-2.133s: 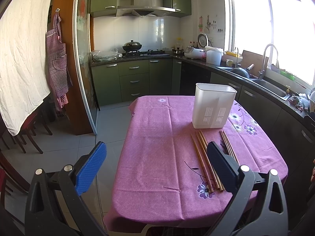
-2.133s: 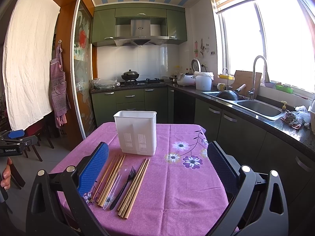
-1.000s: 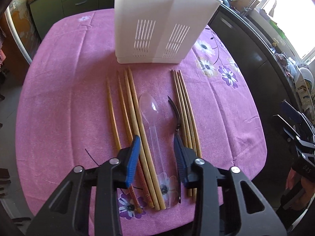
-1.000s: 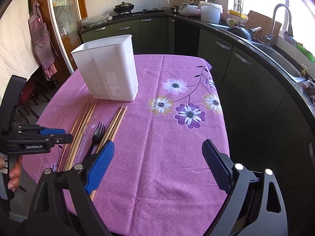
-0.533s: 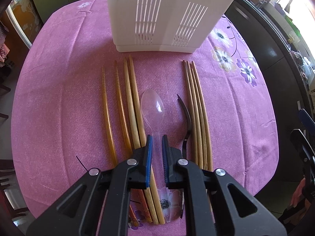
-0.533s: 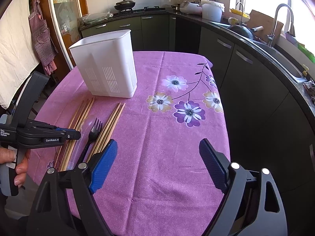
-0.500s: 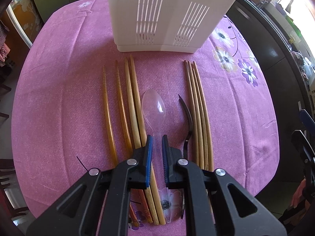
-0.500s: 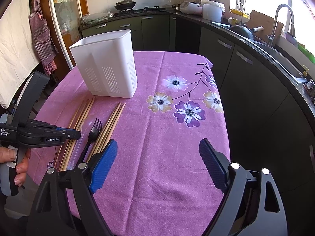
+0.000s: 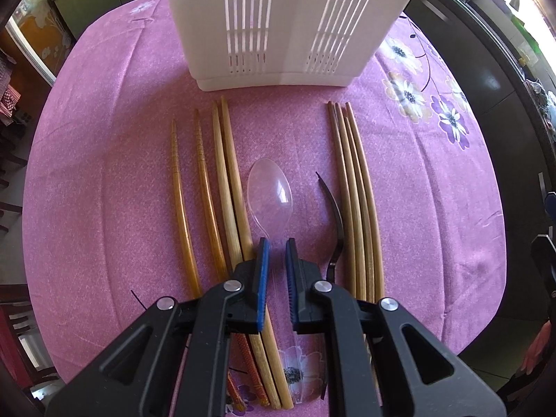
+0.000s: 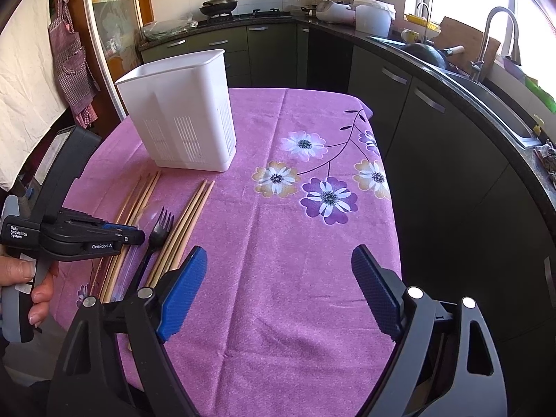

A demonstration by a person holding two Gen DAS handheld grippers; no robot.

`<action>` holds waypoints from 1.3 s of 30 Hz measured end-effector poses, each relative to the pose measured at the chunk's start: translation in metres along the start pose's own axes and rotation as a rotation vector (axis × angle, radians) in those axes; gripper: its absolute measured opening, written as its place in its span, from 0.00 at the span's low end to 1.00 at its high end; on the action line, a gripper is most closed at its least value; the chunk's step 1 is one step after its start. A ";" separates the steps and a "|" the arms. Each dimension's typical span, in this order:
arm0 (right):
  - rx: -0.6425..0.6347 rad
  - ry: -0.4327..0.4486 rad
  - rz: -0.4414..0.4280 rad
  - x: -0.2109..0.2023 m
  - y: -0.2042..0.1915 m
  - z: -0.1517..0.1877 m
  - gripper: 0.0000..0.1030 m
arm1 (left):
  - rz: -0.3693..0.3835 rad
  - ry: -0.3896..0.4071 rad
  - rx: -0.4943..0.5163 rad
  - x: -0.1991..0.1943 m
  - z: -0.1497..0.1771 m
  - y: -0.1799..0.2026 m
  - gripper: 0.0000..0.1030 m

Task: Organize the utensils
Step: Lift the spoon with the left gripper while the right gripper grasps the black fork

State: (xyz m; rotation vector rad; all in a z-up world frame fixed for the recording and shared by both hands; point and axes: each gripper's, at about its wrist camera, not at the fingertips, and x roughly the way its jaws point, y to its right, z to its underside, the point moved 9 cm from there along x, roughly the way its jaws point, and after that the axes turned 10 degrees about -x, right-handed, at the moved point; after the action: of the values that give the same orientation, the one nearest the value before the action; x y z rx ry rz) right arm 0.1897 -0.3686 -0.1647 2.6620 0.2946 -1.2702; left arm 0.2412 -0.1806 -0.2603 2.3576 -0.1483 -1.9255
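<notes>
Your clear plastic spoon (image 9: pixel 270 191) lies flat on the purple flowered desk (image 9: pixel 104 180) in front of the white slotted plastic utensil holder (image 9: pixel 288 24). Your left claw (image 9: pixel 276 248) is pinched nearly closed around its handle. To the holder's front also lie the black plastic fork (image 9: pixel 335 219) and two groups of wooden chopsticks (image 9: pixel 222 180), all unsorted. Your right claw (image 10: pixel 278 299) hangs wide open, holding nothing. Judging by this, sorting has barely begun; every utensil remains outside the holder.

A purple floral tablecloth (image 10: pixel 312 278) carries a white caddy (image 10: pixel 184 111), chopsticks (image 9: pixel 354 191), clear spoon (image 9: pixel 270 194) and black fork (image 10: pixel 156 236).
</notes>
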 end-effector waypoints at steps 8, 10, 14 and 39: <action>-0.045 -0.056 -0.017 0.014 -0.013 -0.002 0.68 | 0.061 0.036 -0.018 -0.006 -0.004 0.002 0.08; -0.048 -0.077 -0.025 0.020 -0.015 -0.003 0.61 | 0.078 0.064 -0.023 -0.015 -0.006 0.001 0.08; -0.036 -0.122 -0.073 0.031 -0.024 -0.002 0.37 | 0.101 0.126 -0.027 -0.036 -0.009 -0.002 0.08; -0.134 -0.423 -0.199 0.102 -0.141 -0.036 0.18 | 0.087 0.323 -0.032 -0.102 -0.002 -0.054 0.08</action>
State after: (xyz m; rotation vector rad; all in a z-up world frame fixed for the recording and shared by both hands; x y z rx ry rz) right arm 0.2433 -0.2138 -0.2323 2.2256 0.5654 -1.7598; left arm 0.2242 -0.1137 -0.1684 2.5534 -0.1891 -1.4739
